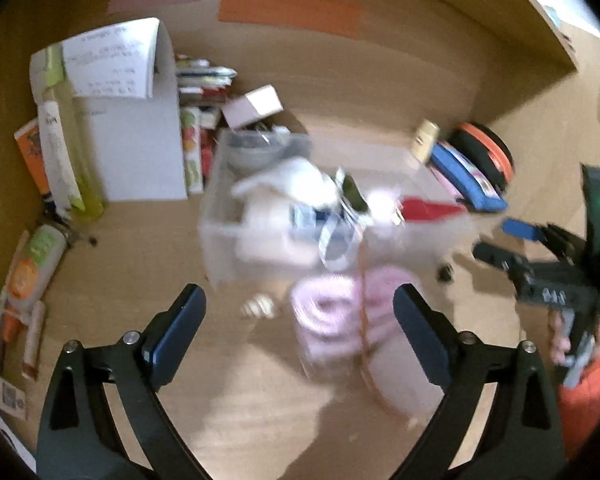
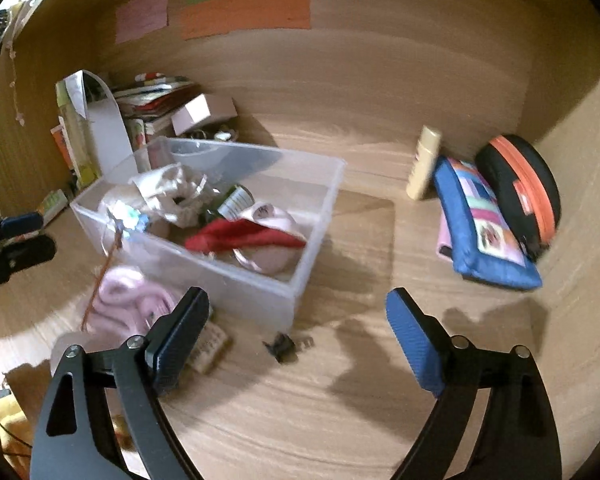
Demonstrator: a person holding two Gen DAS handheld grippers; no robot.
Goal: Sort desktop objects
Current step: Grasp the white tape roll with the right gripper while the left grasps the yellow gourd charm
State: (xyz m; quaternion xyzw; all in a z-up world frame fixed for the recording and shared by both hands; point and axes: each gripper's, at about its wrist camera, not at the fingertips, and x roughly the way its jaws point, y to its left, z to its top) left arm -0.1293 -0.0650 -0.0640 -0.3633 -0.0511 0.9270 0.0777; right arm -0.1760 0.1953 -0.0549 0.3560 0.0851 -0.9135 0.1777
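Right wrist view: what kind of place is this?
Likely a home desk nook with wood-grain walls. Coloured paper notes are stuck on the back panel, books and papers are stacked in the corner, and a clear plastic bin holds odds and ends.

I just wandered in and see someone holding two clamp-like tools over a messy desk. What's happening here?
A person is tidying a wooden desk with a two-finger gripper in each hand. Both the left gripper and the right gripper are open and hold nothing. A clear plastic bin already contains a red cloth and other small items. A fluffy pink bundle lies on the desk in front of the bin.
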